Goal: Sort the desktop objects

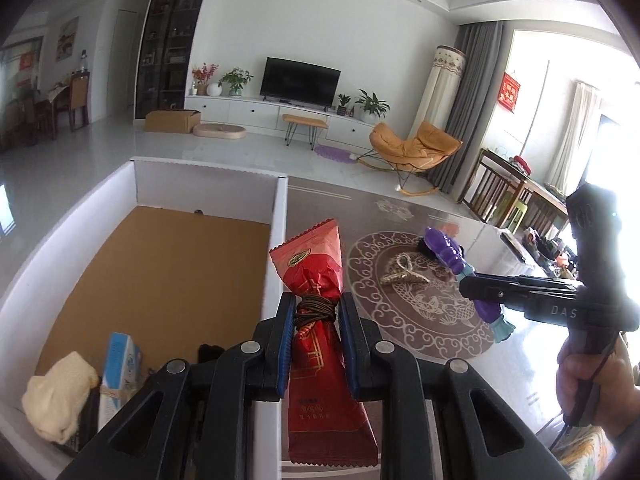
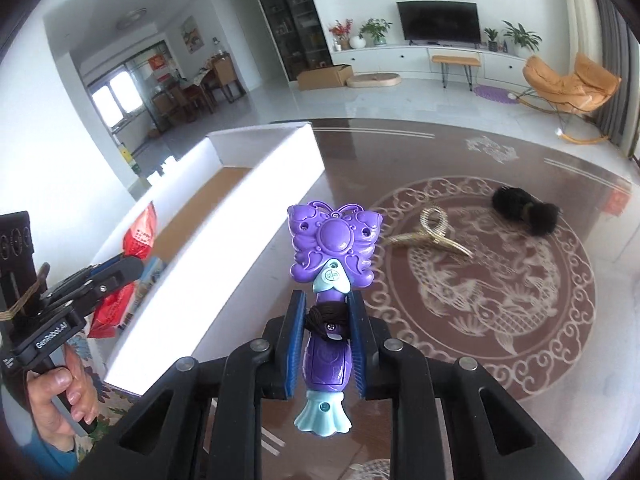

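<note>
My left gripper [image 1: 314, 312] is shut on a red snack packet [image 1: 316, 276] with a brown cord wound round its waist, held above the right wall of the white box [image 1: 280, 216]. From the right wrist view that packet [image 2: 138, 236] and the left gripper [image 2: 120, 268] show at the far left. My right gripper [image 2: 325, 312] is shut on a purple butterfly toy wand [image 2: 334, 240] with a pale blue base and a dark hair tie on its handle, raised over the table. The left wrist view shows the wand [image 1: 444, 248] in the right gripper [image 1: 476, 286].
The box has a brown floor [image 1: 160, 272] and holds a cream cloth [image 1: 60, 396] and a blue-white carton [image 1: 120, 376]. On the patterned brown table [image 2: 500, 300] lie a gold hair claw [image 2: 432, 232] and a black fuzzy hair tie [image 2: 524, 212]. A hand [image 2: 60, 400] holds the left grip.
</note>
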A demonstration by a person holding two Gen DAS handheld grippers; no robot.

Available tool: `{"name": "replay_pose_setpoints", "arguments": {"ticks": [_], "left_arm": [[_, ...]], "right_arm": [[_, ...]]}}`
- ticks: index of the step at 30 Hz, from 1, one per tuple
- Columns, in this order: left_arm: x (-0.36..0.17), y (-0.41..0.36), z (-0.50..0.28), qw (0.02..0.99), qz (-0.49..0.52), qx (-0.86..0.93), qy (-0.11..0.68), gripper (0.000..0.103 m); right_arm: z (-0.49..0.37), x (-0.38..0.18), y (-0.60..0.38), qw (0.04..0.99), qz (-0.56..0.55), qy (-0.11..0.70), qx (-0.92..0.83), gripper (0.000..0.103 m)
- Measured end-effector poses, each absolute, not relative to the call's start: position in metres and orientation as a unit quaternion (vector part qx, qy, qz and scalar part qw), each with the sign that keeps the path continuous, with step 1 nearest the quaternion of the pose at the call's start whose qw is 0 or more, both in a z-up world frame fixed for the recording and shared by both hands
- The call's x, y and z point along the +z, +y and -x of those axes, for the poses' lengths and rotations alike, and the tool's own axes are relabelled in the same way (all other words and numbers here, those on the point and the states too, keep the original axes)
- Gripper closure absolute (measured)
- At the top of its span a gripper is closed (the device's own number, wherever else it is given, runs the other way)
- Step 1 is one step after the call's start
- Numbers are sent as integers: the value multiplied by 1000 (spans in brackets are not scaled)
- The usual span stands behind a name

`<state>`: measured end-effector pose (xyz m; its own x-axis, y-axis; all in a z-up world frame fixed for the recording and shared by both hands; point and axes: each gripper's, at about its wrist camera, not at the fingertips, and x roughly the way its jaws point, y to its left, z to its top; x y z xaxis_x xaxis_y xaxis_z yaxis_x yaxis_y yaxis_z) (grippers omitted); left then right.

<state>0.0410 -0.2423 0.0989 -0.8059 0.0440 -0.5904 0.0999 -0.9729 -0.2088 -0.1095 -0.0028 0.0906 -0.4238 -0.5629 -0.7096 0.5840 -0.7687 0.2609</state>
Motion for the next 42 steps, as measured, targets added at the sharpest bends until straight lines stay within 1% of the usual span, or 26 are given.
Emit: {"name": "replay_pose_setpoints", "arguments": {"ticks": [3,7,11,13,14,16,17,18,19,20,21,22,23,24,25,26,27,29,32,35,36,38,42], "left_arm": [[91,-296,-43,72,-338,-930,123,82],[64,-356,-41,135,-385,-905,121,82],[31,-395,-26,152,-447,-870,141,82],[19,-398,-19,143,-479,-853,152,82],[17,-396,-19,142,-482,-852,148,80],[16,-389,-19,154,-491,-848,126,65],[15,-384,-19,163,-496,-846,113,45],[17,-382,-21,176,-492,-847,100,37],[20,-382,-25,183,-482,-852,94,35],[23,-384,-28,186,-474,-855,95,29],[24,-383,-30,188,-467,-858,99,26],[27,-380,-34,191,-458,-862,104,26],[30,-377,-35,193,-450,-866,107,26],[33,-371,-37,191,-442,-870,107,26],[38,-363,-38,185,-435,-875,105,26],[42,-353,-39,176,-427,-881,103,26],[46,-340,-40,164,-418,-888,101,26],[57,-310,-38,126,-404,-901,98,26],[71,-255,-37,51,-391,-914,91,26],[73,-197,-35,-25,-389,-917,81,24],[70,-178,-33,-49,-394,-915,79,19],[55,-143,-26,-84,-409,-906,75,13],[8,-86,-2,-107,-445,-888,36,13]], "right_arm": [[102,109,-72,401,-401,14,-824,81],[83,110,-161,466,-401,24,-788,81],[68,85,-235,486,-413,61,-767,81],[66,67,-261,487,-427,73,-758,81],[65,57,-269,485,-435,78,-754,81],[68,37,-280,484,-463,69,-739,80],[71,27,-282,484,-483,59,-728,76],[74,18,-282,482,-501,47,-717,72],[76,13,-281,481,-513,36,-710,72],[77,12,-277,483,-510,30,-711,69],[76,15,-272,486,-503,29,-714,62],[76,20,-265,489,-493,26,-719,56],[75,29,-255,494,-475,18,-728,44],[74,39,-242,493,-451,16,-744,29],[73,48,-228,491,-424,17,-761,20],[72,57,-213,487,-396,20,-778,6],[72,63,-197,475,-369,26,-799,0],[73,63,-159,441,-327,45,-834,0],[84,35,-96,375,-314,91,-868,0],[109,-12,-33,290,-354,145,-877,0],[117,-25,-8,264,-372,151,-877,0],[128,-42,43,223,-400,140,-878,0],[140,-56,118,159,-438,113,-878,0]]}}
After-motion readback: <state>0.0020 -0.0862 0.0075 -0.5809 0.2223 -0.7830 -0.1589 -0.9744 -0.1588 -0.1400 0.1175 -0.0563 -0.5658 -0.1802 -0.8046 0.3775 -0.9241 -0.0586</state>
